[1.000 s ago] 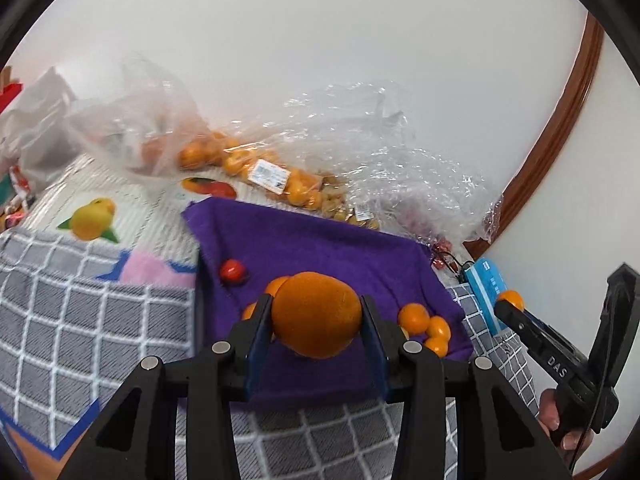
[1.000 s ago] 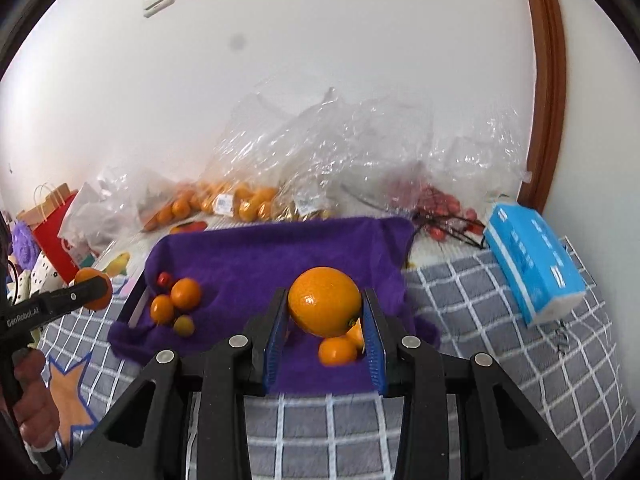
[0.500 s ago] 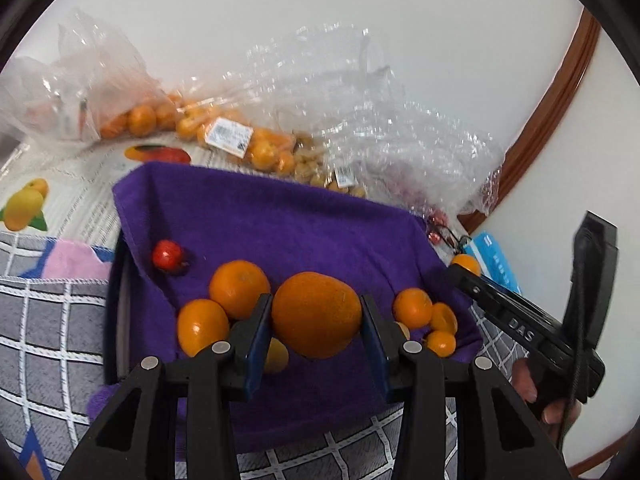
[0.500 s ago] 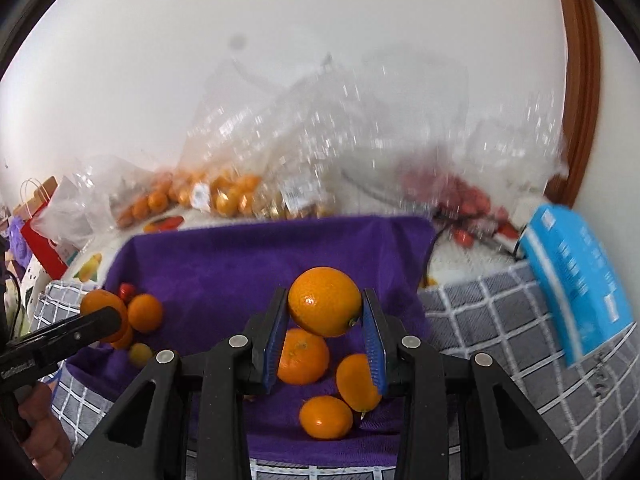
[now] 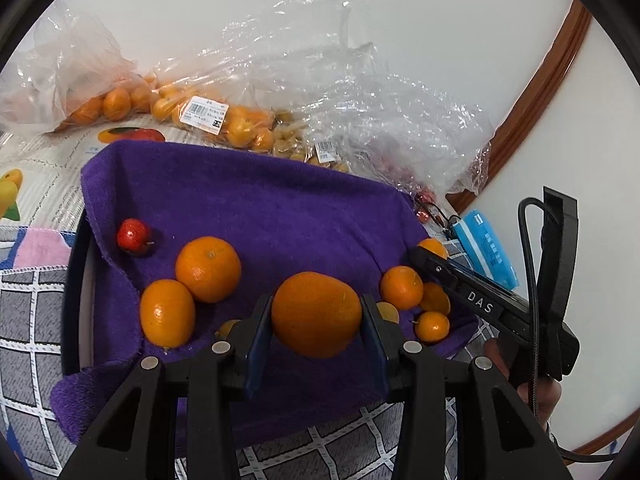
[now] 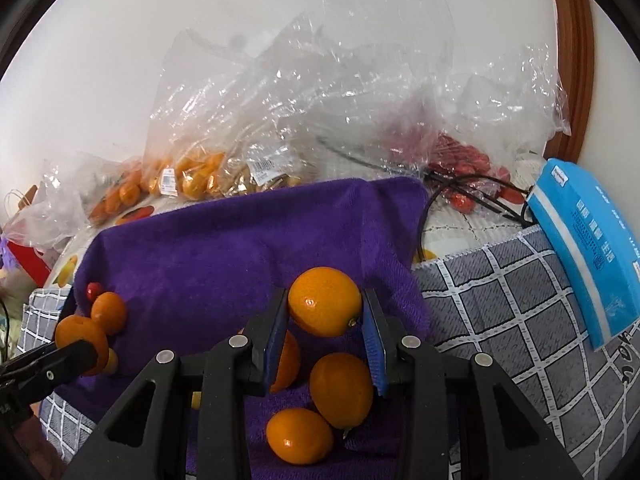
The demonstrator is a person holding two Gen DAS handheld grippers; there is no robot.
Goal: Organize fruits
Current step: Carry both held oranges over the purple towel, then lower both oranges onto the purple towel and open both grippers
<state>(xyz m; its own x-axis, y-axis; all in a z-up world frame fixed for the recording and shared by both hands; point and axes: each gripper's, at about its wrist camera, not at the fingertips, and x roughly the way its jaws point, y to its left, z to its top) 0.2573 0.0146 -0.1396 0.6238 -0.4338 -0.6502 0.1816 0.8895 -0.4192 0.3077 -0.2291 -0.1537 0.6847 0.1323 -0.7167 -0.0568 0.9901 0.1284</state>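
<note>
The left gripper [image 5: 316,334] reaches forward with its blue-padded fingers [image 5: 256,350] closed in from either side on an orange [image 5: 316,314], pads pressed flat to the skin. The right gripper [image 6: 325,332] does the same, its fingers [image 6: 374,350] clamped on a second orange [image 6: 325,302] that is carried between the pads. Seen from the left wrist, the right gripper comes in from the right, angled up and inward, with the right hand [image 5: 524,380] wrapped around its handle. Seen from the right wrist, the left gripper pokes in low at the left edge.
</note>
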